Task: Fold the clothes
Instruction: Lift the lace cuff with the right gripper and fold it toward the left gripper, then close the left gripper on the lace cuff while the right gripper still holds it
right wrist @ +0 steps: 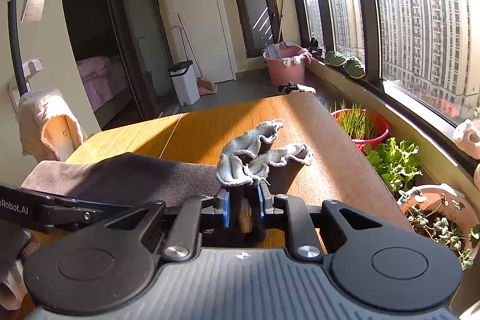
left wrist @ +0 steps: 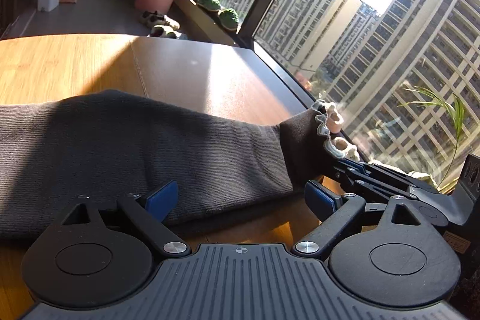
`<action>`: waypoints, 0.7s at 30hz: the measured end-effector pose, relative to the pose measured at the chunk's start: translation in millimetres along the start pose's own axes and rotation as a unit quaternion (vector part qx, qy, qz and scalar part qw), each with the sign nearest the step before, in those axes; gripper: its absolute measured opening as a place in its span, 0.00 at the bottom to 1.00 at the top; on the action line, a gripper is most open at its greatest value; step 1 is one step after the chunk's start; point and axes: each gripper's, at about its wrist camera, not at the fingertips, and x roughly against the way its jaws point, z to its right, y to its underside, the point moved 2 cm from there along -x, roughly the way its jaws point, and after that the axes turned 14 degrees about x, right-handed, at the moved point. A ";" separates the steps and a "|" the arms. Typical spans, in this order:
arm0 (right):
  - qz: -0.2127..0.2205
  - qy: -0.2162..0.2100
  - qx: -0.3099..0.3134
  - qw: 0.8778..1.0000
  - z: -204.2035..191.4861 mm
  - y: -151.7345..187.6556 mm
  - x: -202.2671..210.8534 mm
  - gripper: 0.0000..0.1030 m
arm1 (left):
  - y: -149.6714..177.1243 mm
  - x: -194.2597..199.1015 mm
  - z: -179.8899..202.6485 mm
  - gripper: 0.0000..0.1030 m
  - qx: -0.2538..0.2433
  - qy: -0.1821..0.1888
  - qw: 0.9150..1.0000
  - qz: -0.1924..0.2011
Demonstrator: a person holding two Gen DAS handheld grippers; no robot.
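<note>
A: Where is the dark grey ribbed knit garment (left wrist: pixel 126 152)?

B: Spread across the wooden surface (left wrist: pixel 60 68), its pale frilled hem (right wrist: pixel 255 155) bunched at the window end.

A: And the right tool (right wrist: pixel 243 207)?

B: Its blue pads (right wrist: pixel 225 209) are pinched tight on the cloth just under that hem.

A: The left tool (left wrist: pixel 240 198)?

B: Spread wide, gripping nothing; one pad sits over the garment's near edge.

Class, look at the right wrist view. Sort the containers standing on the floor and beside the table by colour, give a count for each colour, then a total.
Pink: 1, the pink plastic laundry bucket by the window.
White: 1, the white lidded bin near the door.
Red: 1, the red basin of grass shoots.
Terracotta: 1, the round terracotta plant pot.
Total: 4.
</note>
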 end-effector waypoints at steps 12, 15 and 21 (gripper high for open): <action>-0.009 0.000 0.044 0.999 -15.0 -6.7 -4.1 0.18 | -30.4 -60.5 53.0 0.43 -0.022 -0.014 1.000 -0.013; -0.005 -0.010 0.039 0.999 -13.4 -6.2 -2.6 0.21 | -31.3 -68.1 41.4 0.43 -0.013 -0.029 0.999 -0.018; 0.004 -0.019 -0.003 1.000 0.6 -1.1 1.8 0.35 | -30.3 -67.5 21.2 0.43 -0.001 -0.040 0.999 -0.022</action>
